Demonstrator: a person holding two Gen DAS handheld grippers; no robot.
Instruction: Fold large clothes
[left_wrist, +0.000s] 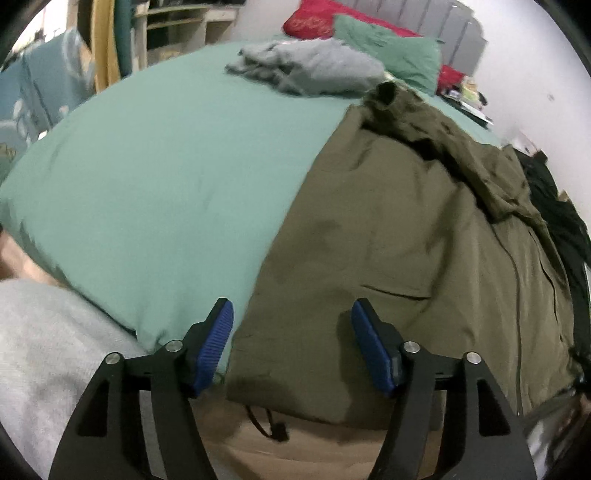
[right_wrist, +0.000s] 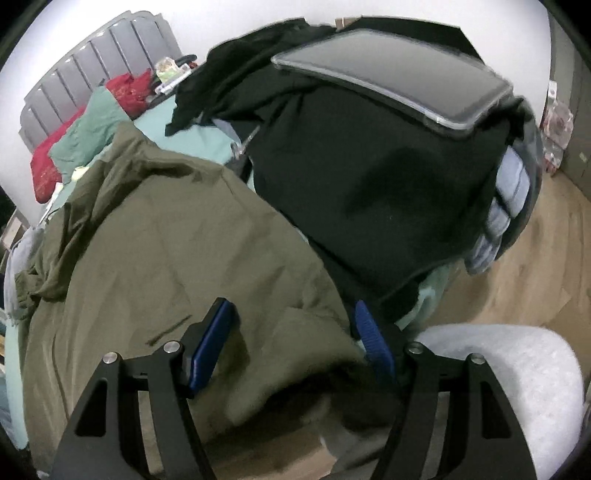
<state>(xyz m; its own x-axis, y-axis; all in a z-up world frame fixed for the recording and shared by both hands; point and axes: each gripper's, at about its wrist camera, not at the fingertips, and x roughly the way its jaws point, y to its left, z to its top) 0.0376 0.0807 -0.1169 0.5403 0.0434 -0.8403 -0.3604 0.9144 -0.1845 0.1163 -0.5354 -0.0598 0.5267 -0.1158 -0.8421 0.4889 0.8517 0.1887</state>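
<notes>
The olive jacket (left_wrist: 406, 229) lies spread across the bed (left_wrist: 155, 177), filling the lower right of the left view. Both tools, left tool (left_wrist: 291, 343) and right tool (right_wrist: 295, 343), hover spread and empty over its near hem. Each should pinch a hem corner squarely, gathering both layers.

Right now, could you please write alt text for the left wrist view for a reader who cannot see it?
An olive-green jacket lies spread on a green bedsheet, its hem at the near edge. The left tongs stand open above that hem, holding nothing. A crumpled grey garment lies farther back.
</notes>
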